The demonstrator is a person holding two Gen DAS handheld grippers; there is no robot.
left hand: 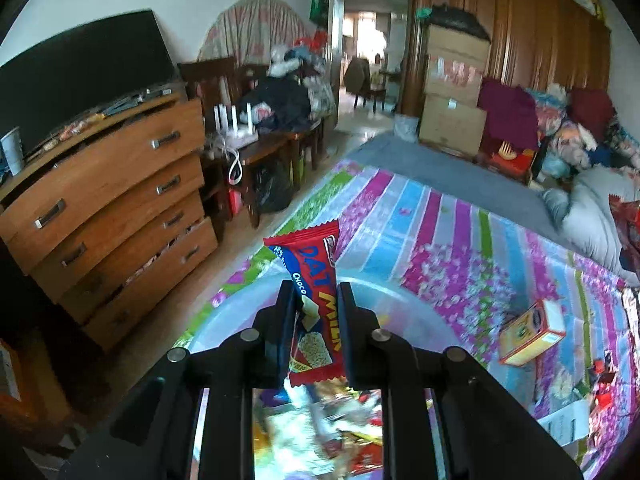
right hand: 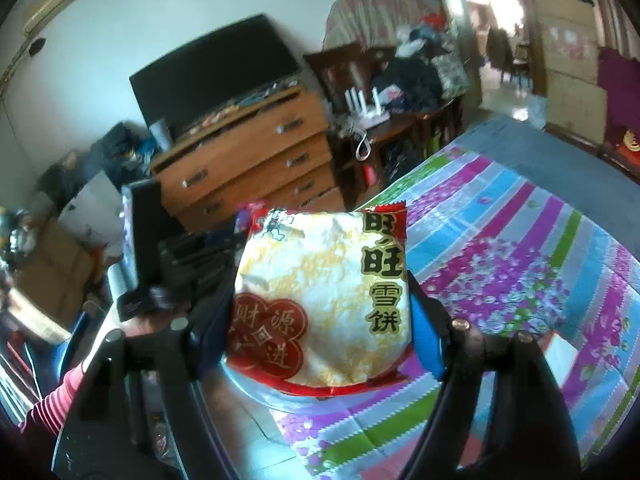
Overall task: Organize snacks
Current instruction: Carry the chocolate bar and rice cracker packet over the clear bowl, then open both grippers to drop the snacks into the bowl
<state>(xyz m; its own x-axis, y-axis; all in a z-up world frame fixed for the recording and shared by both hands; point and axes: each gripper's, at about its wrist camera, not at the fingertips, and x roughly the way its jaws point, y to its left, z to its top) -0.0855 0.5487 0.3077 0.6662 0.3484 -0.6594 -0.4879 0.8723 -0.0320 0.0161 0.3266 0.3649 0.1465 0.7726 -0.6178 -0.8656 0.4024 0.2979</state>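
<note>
Gripping a red oat-bar wrapper (left hand: 316, 312) upright, the left tongs (left hand: 316, 300) are clenched on it above a clear bowl (left hand: 400, 304) on the flowered bedspread (left hand: 460, 240); a small yellow box (left hand: 532, 332) lies farther right. The right tongs (right hand: 320, 312) grasp a puffy rice-cracker bag (right hand: 320, 300) by its sides, over the bed's near left edge.
</note>
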